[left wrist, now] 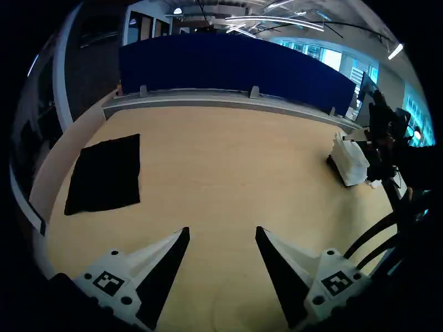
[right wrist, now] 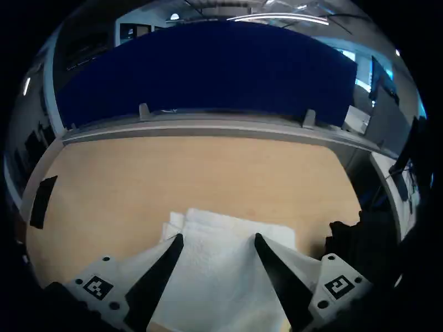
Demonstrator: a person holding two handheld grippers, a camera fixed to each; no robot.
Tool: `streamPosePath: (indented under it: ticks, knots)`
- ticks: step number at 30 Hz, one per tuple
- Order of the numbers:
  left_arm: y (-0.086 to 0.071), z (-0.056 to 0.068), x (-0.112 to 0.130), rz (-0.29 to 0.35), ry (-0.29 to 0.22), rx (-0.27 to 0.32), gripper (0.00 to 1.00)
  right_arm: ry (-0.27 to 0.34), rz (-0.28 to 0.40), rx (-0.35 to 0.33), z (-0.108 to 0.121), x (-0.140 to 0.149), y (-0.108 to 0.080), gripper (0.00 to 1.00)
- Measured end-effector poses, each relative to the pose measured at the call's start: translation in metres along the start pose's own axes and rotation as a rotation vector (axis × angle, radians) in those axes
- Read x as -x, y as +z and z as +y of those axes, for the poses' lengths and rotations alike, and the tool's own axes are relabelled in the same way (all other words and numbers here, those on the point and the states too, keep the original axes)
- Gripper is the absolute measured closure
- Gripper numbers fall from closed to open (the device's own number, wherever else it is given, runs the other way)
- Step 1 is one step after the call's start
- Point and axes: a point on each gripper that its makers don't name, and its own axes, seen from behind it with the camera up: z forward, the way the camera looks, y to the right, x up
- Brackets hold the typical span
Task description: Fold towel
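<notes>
In the left gripper view, a black cloth (left wrist: 105, 174) lies flat at the left of the wooden table (left wrist: 232, 160). The left gripper (left wrist: 221, 232) is released, its fingers spread over bare tabletop. The white towel (left wrist: 350, 160), folded in layers, sits by the table's right edge, well apart from the cloth. In the right gripper view, the right gripper (right wrist: 219, 239) is likewise released, with the towel (right wrist: 221, 265) lying between and beneath its fingers. Contact cannot be determined. A blue partition (right wrist: 210, 72) stands behind.

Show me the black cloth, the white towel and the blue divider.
black cloth (left wrist: 105, 174): left gripper view, its middle.
white towel (right wrist: 219, 260): right gripper view, top layer.
blue divider (right wrist: 210, 72): right gripper view, front face.
</notes>
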Motion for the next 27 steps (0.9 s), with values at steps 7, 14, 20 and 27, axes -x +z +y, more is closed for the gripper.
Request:
streamPosePath:
  ticks: [7, 14, 20, 27]
  knots:
    - [0.001, 0.002, -0.004, 0.009, 0.009, 0.01, 0.12, 0.016, 0.108, 0.007, -0.004, -0.027, -0.039, 0.0]
    - [0.001, 0.003, -0.009, 0.019, 0.017, 0.023, 0.12, 0.058, 0.192, 0.01, -0.018, -0.022, -0.089, 0.0]
    - [0.002, 0.006, -0.011, 0.026, 0.024, 0.037, 0.12, 0.077, 0.199, 0.019, -0.032, 0.013, -0.12, 0.0]
    - [0.003, 0.006, -0.013, 0.038, 0.037, 0.045, 0.12, 0.12, 0.261, 0.02, -0.052, 0.027, -0.147, 0.0]
